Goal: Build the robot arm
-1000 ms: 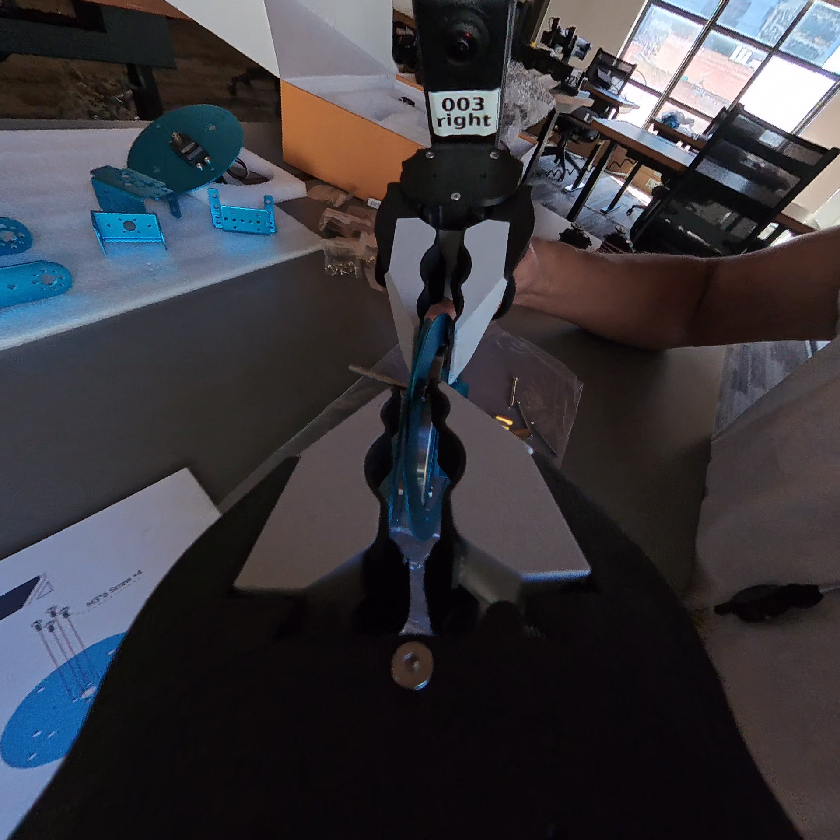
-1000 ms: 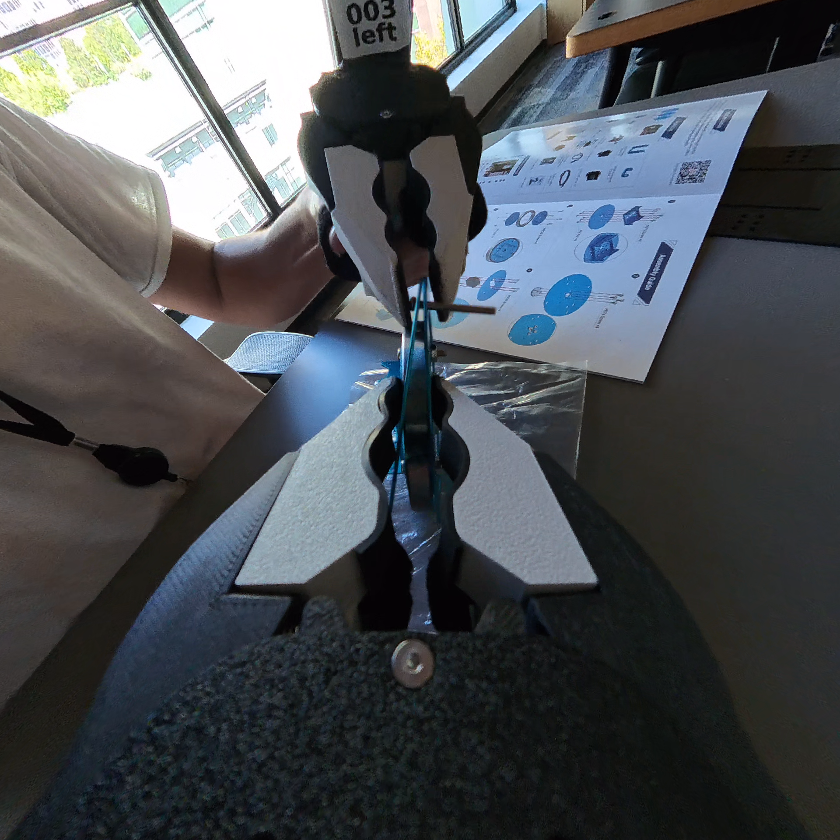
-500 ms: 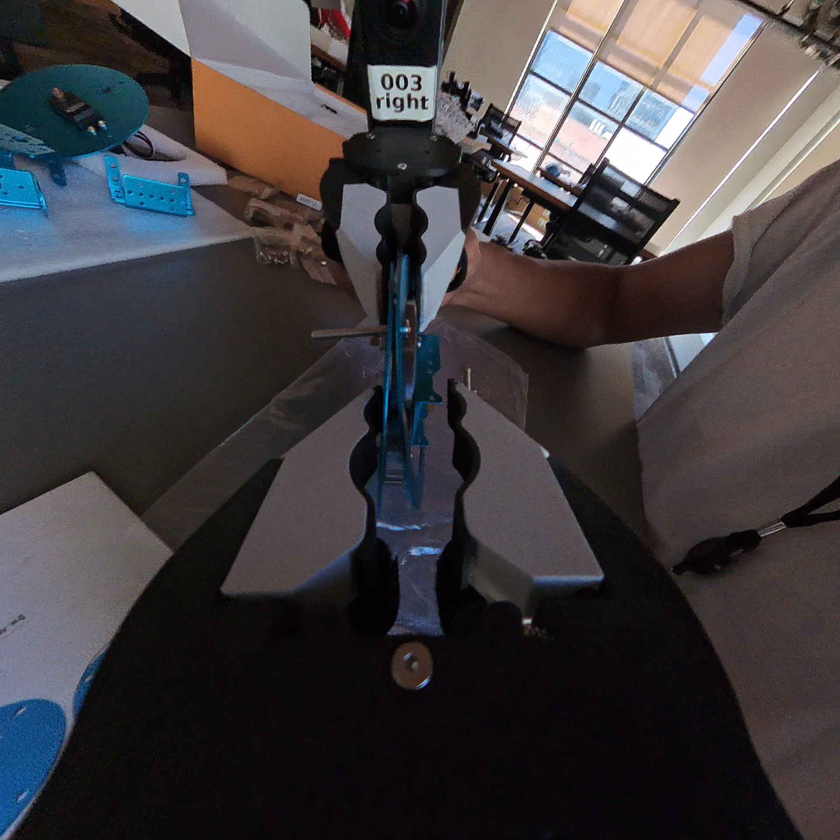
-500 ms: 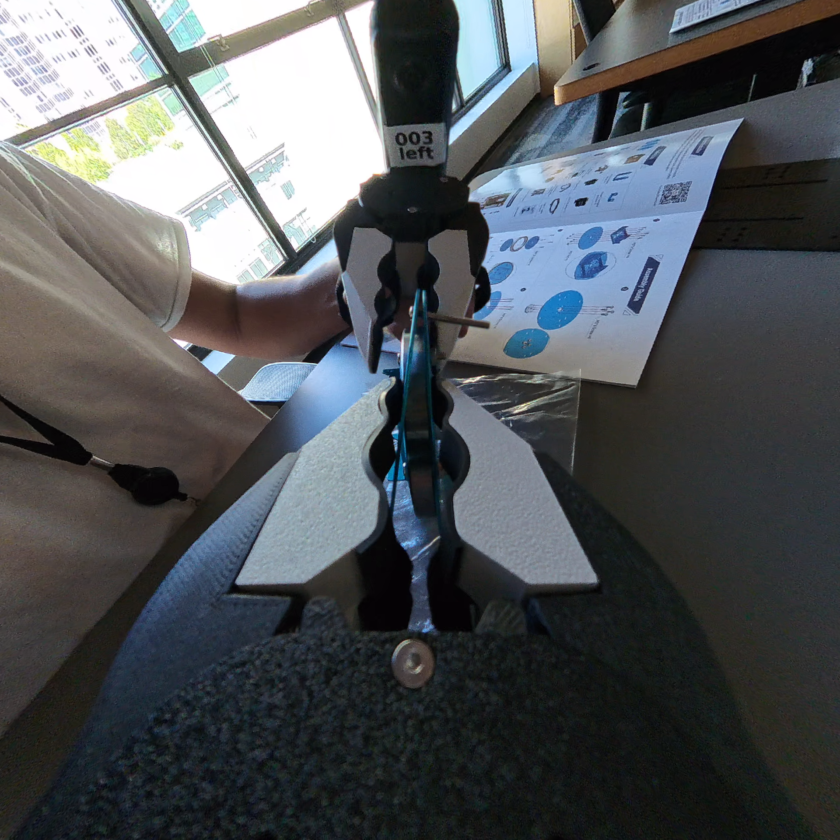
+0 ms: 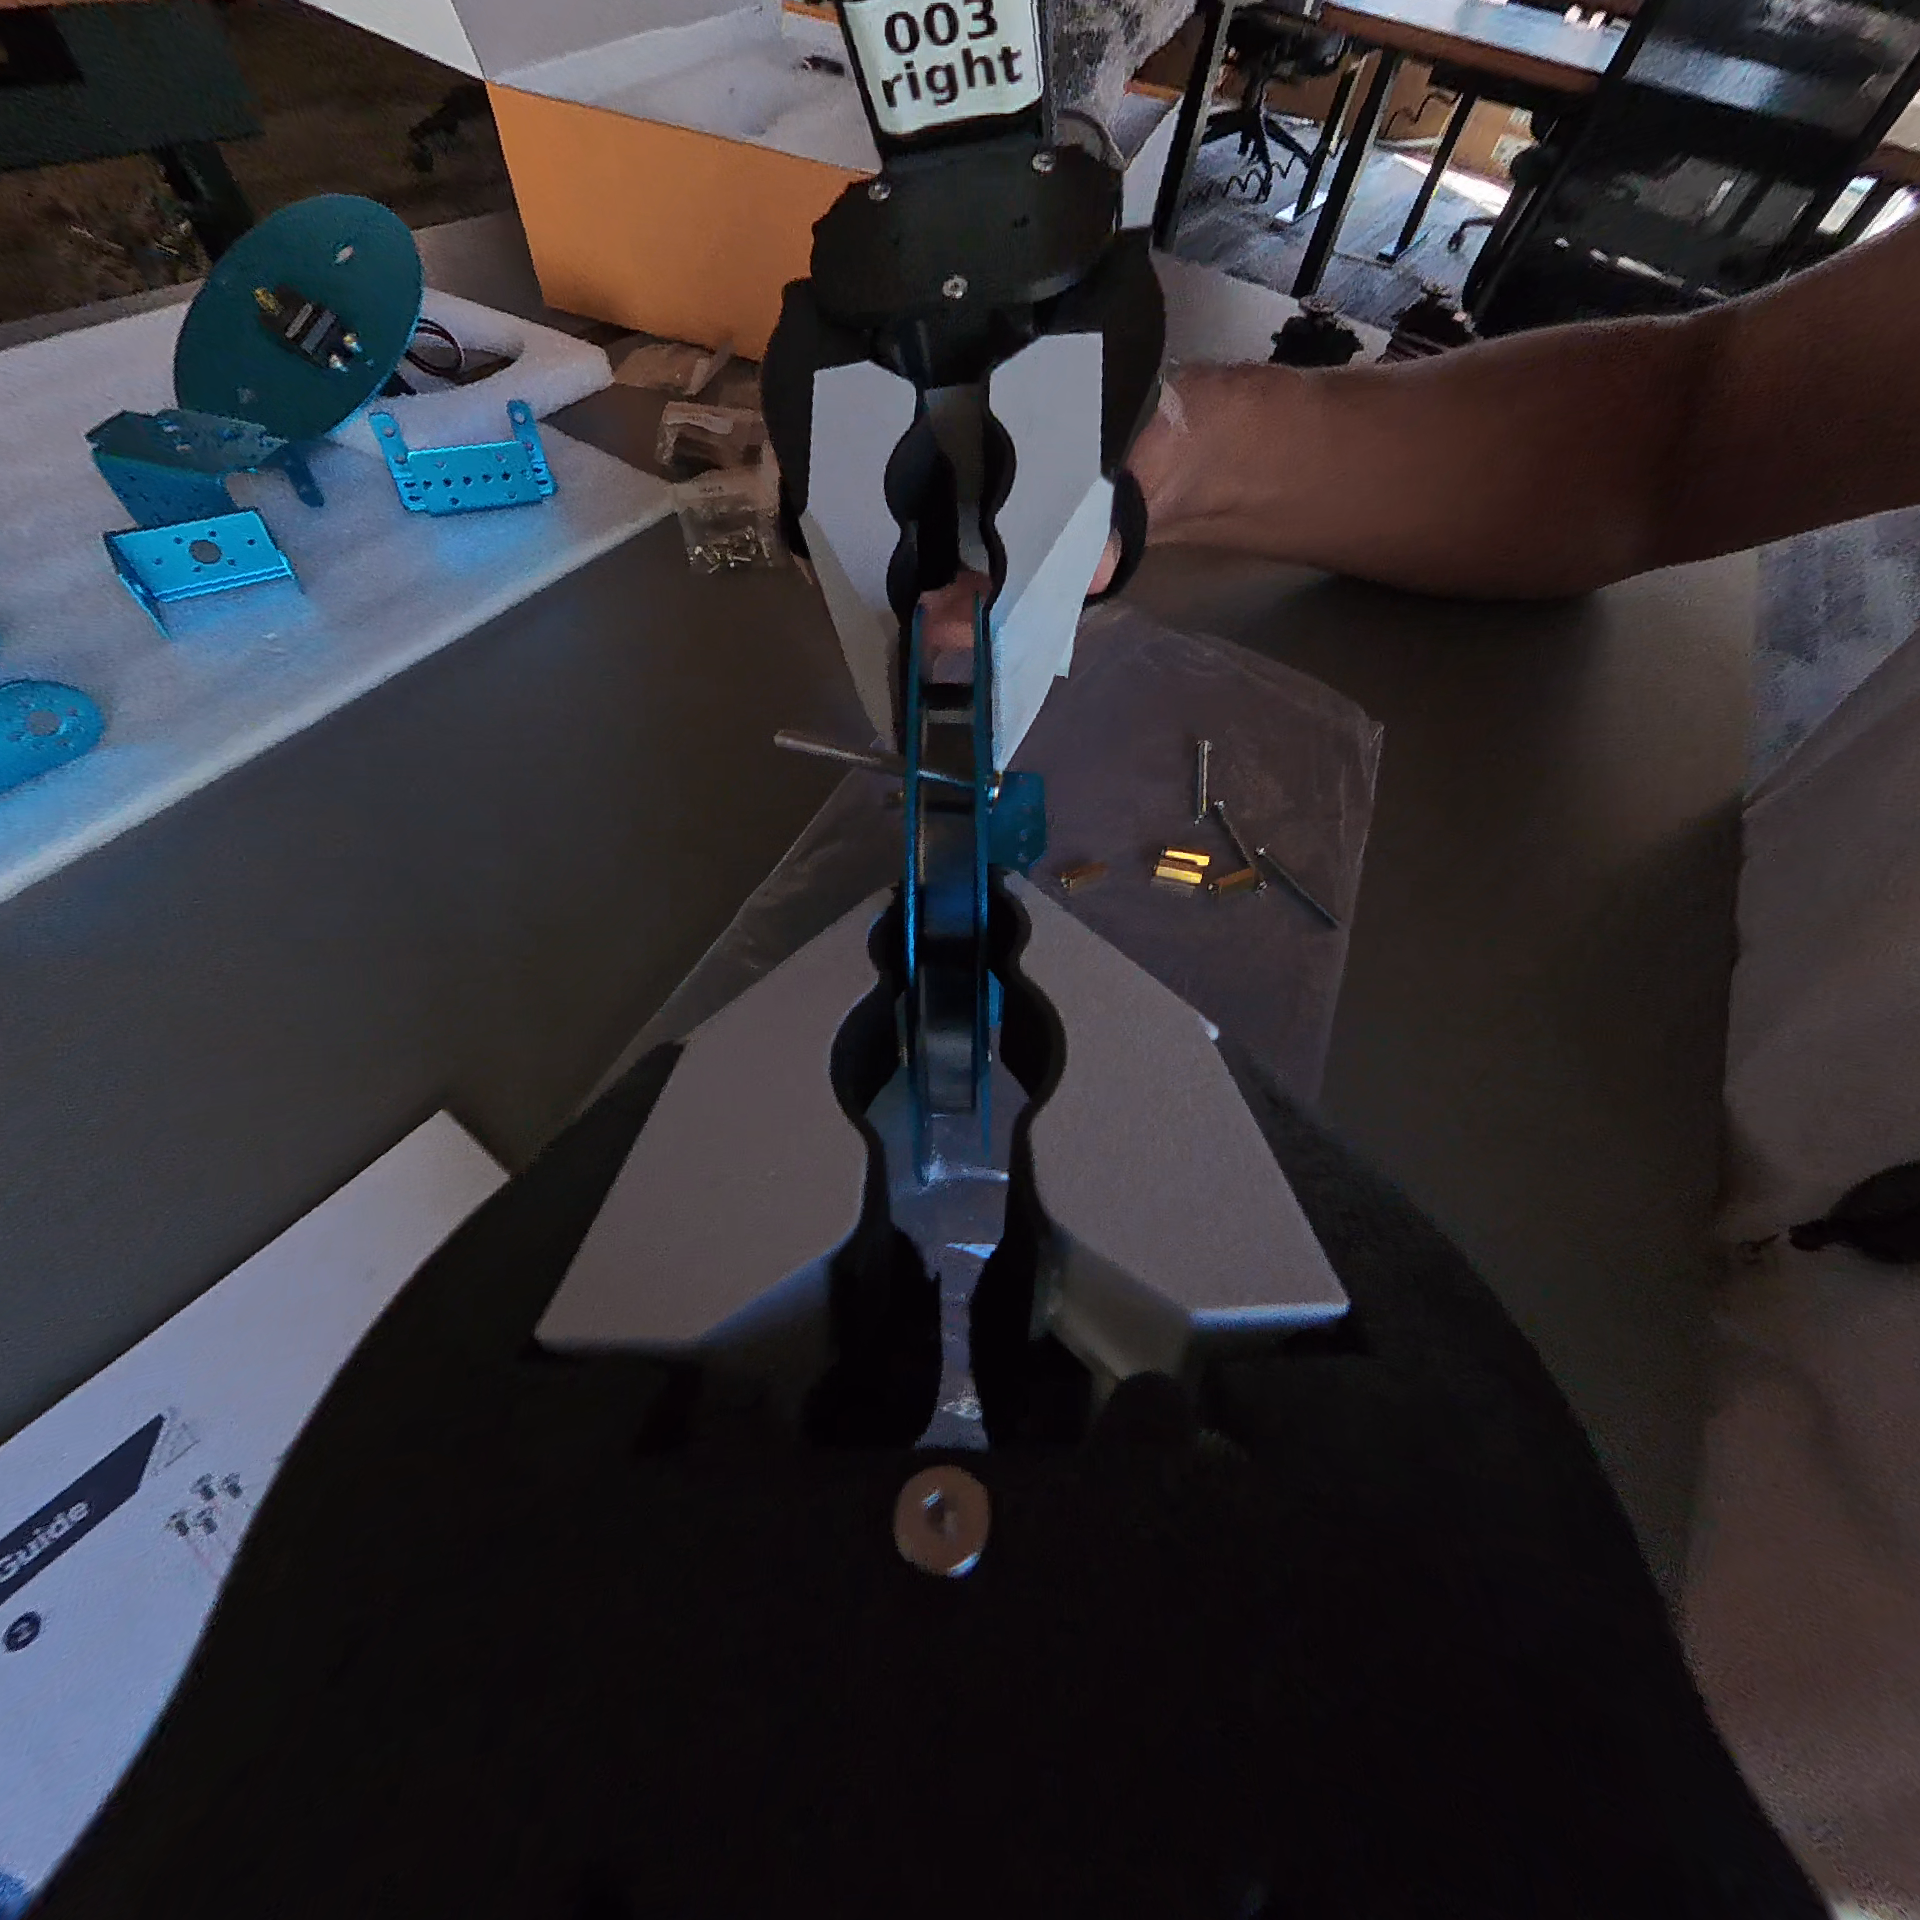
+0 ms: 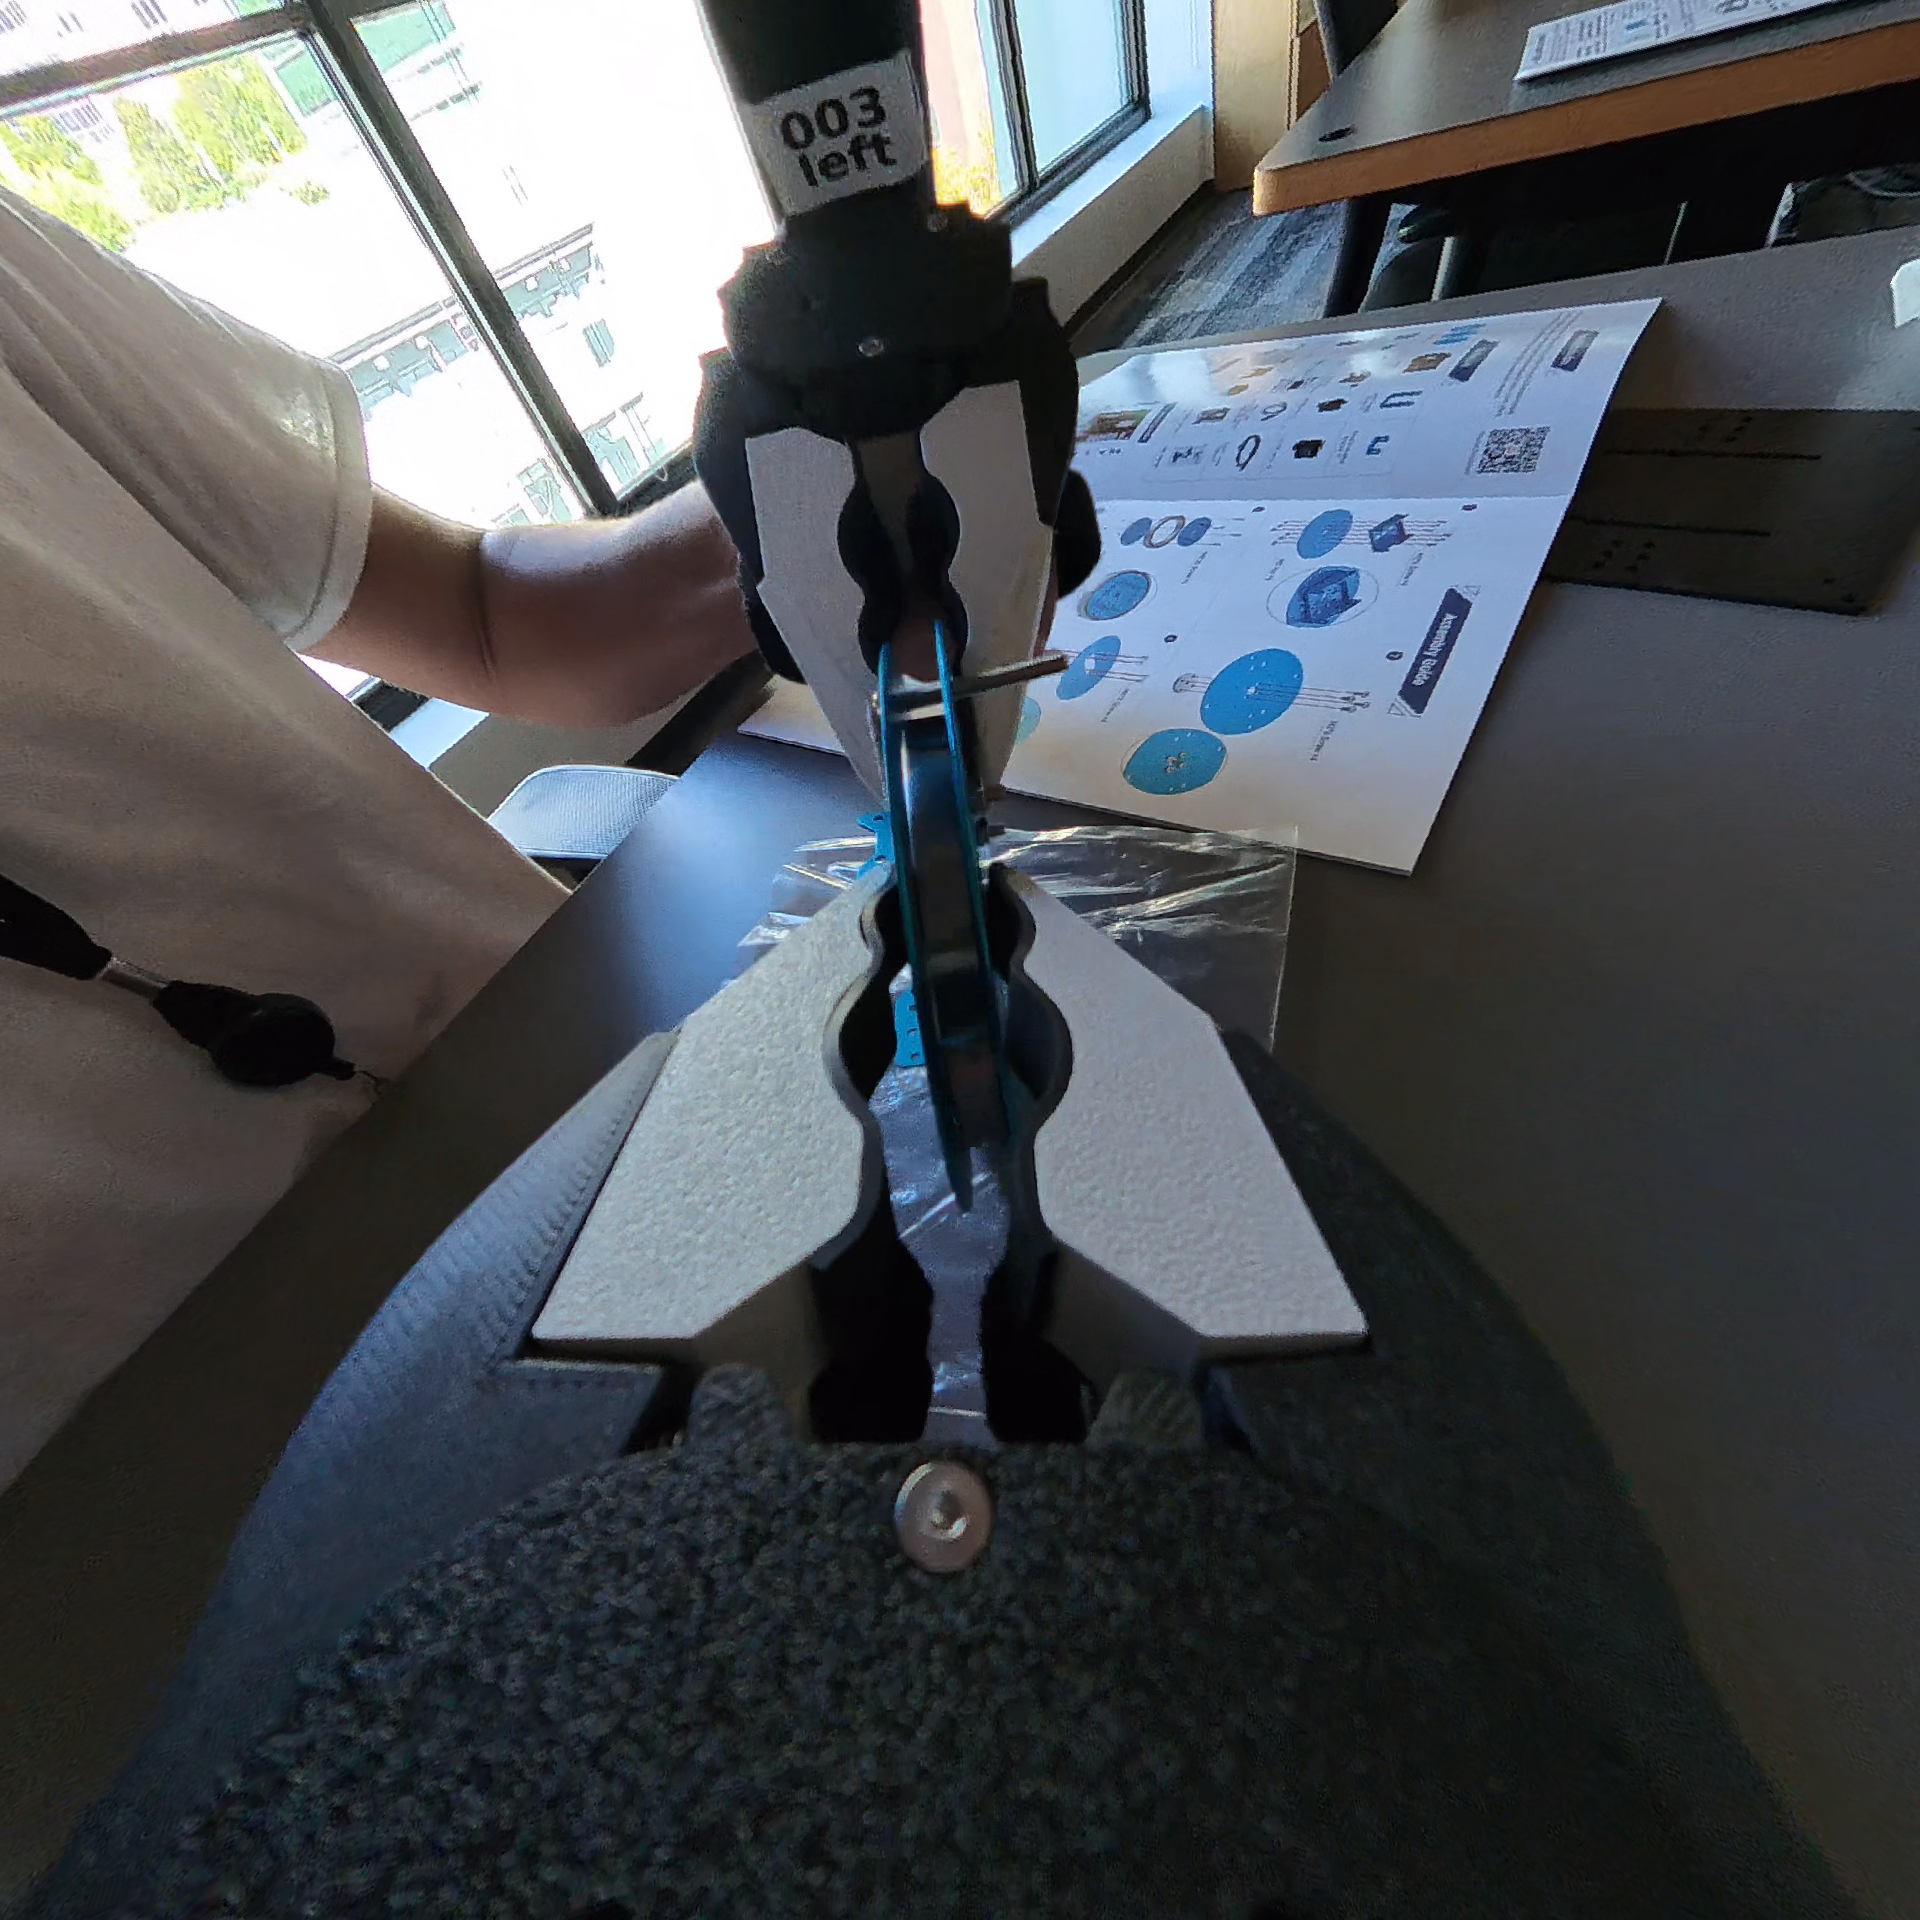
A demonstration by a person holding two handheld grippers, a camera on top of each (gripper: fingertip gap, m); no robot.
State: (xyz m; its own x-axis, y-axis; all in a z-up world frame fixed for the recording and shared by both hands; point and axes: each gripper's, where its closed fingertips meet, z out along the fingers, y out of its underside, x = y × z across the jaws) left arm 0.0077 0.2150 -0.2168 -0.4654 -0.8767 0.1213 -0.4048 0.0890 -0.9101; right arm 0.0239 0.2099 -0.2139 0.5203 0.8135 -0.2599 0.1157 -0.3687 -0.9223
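Observation:
A blue disc assembly (image 5: 940,935), two round blue plates edge-on with a black part between them, hangs above the grey table between my two grippers, which face each other. My left gripper (image 5: 945,894) is shut on its near edge. My right gripper (image 5: 951,665) is shut on its far edge. In the right wrist view the assembly (image 6: 935,987) sits between my right gripper's (image 6: 935,883) fingers, with the left gripper (image 6: 920,727) opposite. A long screw (image 5: 831,748) sticks out sideways through the plates; it also shows in the right wrist view (image 6: 1023,670). A small blue bracket (image 5: 1020,821) is on the assembly's side.
A clear plastic bag (image 5: 1247,707) lies under the grippers with brass standoffs (image 5: 1184,868) and loose screws (image 5: 1247,847). White foam (image 5: 312,644) at left carries blue brackets (image 5: 462,473) and a teal disc (image 5: 301,312). An instruction sheet (image 6: 1351,582) lies beyond. A person's forearm (image 5: 1507,457) is at right. The tips of both grippers are at nearly the same place.
Half a second ago my left gripper's jaws stood wider around the assembly; now they are closed on it again. The two grippers have come nearer each other. The right gripper kept its hold.

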